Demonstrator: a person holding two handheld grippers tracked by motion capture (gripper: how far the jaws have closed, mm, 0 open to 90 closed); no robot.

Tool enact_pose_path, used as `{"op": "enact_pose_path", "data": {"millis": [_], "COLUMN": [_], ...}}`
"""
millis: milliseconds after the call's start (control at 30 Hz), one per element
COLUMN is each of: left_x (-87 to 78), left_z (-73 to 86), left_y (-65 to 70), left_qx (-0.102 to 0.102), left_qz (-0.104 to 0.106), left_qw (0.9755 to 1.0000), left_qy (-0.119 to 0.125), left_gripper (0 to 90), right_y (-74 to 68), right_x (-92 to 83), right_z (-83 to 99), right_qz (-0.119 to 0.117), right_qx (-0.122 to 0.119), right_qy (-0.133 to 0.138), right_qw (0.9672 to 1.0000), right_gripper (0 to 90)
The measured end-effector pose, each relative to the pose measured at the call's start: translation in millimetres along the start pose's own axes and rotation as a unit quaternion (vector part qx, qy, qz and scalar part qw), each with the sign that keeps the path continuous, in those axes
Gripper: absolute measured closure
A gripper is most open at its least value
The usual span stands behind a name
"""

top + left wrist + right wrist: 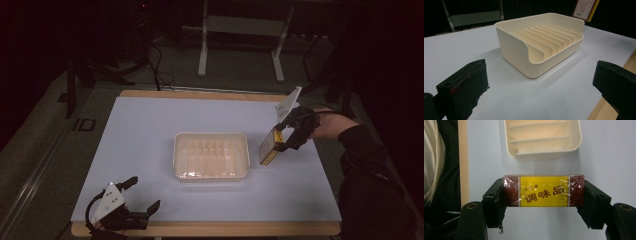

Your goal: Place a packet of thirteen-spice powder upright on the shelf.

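I see the box [544,191]: flat, film-wrapped, dark red ends, yellow middle panel reading 调味品. It hangs above the table just right of the cream rack [211,156]. My right gripper [281,141] has its jaws clamped on the box's ends. My left gripper [141,192], near-left of the rack, jaws wide, holds nothing.

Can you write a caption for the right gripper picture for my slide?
Right gripper shut on a yellow-and-maroon seasoning box, above the cream slotted tray.
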State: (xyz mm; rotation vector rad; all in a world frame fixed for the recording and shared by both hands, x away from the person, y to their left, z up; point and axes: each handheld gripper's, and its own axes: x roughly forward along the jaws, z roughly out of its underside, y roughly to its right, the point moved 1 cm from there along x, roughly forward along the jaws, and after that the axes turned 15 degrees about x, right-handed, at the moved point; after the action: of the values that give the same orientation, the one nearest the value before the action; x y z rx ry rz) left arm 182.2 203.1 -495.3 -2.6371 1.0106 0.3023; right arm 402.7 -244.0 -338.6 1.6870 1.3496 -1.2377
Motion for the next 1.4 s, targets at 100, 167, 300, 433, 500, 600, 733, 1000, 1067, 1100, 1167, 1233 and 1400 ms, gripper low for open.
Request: {"op": "enact_pose_path", "data": {"millis": [100, 167, 300, 433, 500, 600, 733, 1000, 1067, 1100, 1167, 1233, 1400], "left_x": [0.1, 0.1, -0.2, -0.4, -0.4, -0.5, -0.5, -0.8, -0.9, -0.8, -0.9, -1.0, -1.2], "left_z": [0.0, 0.0, -0.1, -0.3, -0.3, -0.3, -0.3, -0.3, -0.3, -0.3, -0.3, -0.3, -0.5], "left_y": [0.1, 0.1, 0.0, 0.0, 0.0, 0.1, 0.3, 0.2, 0.1, 0.2, 0.1, 0.1, 0.7], "left_qx": [0.0, 0.0, 0.001, 0.002, 0.002, 0.002, 0.002, 0.002, 0.002, 0.002, 0.002, 0.002, 0.002], "left_qz": [0.0, 0.0, 0.0, 0.0, 0.0, 0.0, 0.0, 0.0, 0.0, 0.001, 0.001, 0.0, 0.002], "left_qw": [1.0, 1.0, 1.0, 1.0, 1.0, 1.0, 1.0, 1.0, 1.0, 1.0, 1.0, 1.0, 1.0], "left_qy": [0.0, 0.0, 0.0, 0.001, 0.001, 0.001, 0.001, 0.001, 0.001, 0.001, 0.002, 0.001, 0.002], "left_gripper": [0.1, 0.0, 0.1, 0.1, 0.1, 0.1, 0.1, 0.1, 0.1, 0.1, 0.1, 0.1, 0.1], "right_y": [-4.4, -7.3, -13.3, -19.1, -20.5, -24.0, -27.0, -28.8, -30.6, -31.8, -34.5, -35.4, -40.9], "right_x": [-3.8, -5.9, -10.1, -12.4, -12.5, -12.3, -9.1, 5.9, 9.7, 11.3, 15.8, 17.7, 28.0], "right_z": [-8.5, -14.2, -24.9, -34.5, -36.7, -43.8, -52.3, -71.2, -77.0, -79.7, -88.2, -91.0, -106.2], "right_qz": [0.0, 0.0, 0.0, -0.002, -0.002, -0.008, -0.012, -0.012, -0.016, -0.018, -0.02, -0.02, -0.024], "right_qx": [-0.002, -0.008, -0.016, -0.027, -0.032, -0.041, -0.046, -0.05, -0.054, -0.054, -0.061, -0.062, -0.07], "right_qy": [0.0, -0.001, 0.002, 0.005, 0.006, 0.014, 0.021, 0.02, 0.023, 0.025, 0.034, 0.038, 0.045], "right_qw": [1.0, 1.0, 0.9999, 0.9996, 0.9995, 0.999, 0.9986, 0.9985, 0.9982, 0.9981, 0.9973, 0.9971, 0.9962], "right_gripper": [31.9, 31.9, 31.9, 31.9, 31.9, 31.9, 31.9, 31.9, 31.9, 32.0, 31.9, 31.9, 32.0]}}
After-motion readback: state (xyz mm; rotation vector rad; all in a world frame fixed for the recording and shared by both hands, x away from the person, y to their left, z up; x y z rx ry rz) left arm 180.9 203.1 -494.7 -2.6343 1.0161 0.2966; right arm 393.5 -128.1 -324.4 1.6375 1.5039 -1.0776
